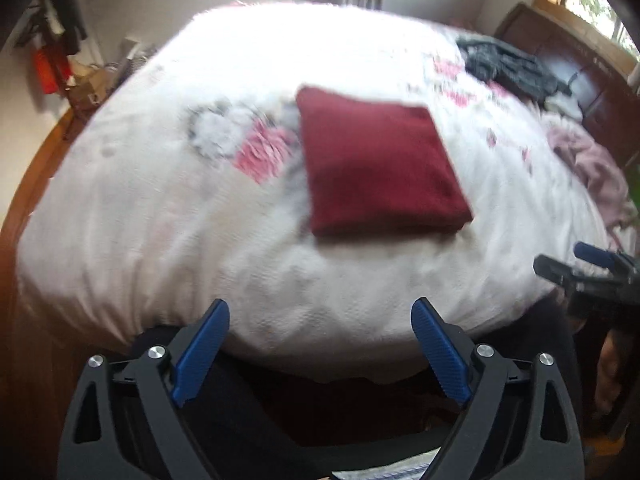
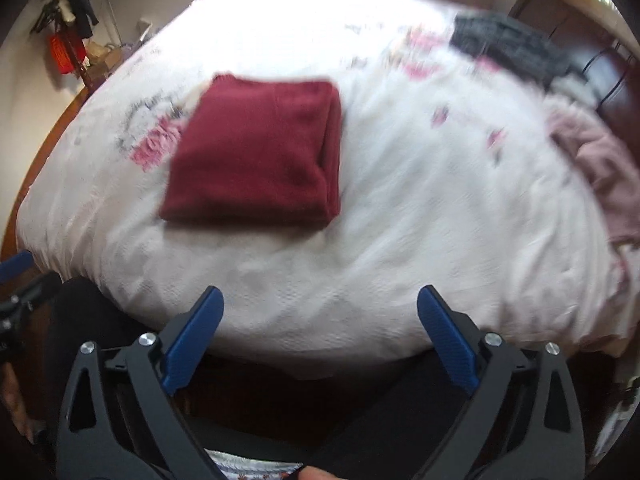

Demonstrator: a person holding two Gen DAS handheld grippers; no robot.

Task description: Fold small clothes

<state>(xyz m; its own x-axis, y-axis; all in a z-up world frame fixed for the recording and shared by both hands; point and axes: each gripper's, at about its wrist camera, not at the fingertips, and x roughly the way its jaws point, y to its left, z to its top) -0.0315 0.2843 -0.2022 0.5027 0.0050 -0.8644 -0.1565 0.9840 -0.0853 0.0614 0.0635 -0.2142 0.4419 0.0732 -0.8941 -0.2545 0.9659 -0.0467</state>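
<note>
Both grippers, left [image 1: 320,308] and right [image 2: 320,296], gaped empty at bottom frame; the folded maroon garment [image 1: 380,168] lay mid-bed, dark clothes [image 1: 508,64] upper right.

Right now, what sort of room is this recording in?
Most likely a bedroom: a bed with a white floral bedspread, a dark wooden headboard by a window, and a folded maroon garment lying on the cover.

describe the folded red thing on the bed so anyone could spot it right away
On the white floral bedspread, look near its middle, toward the near edge. The dark red folded garment lies there as a neat flat square, unlike the crumpled dark grey clothes and pink clothes heaped far right.
</note>
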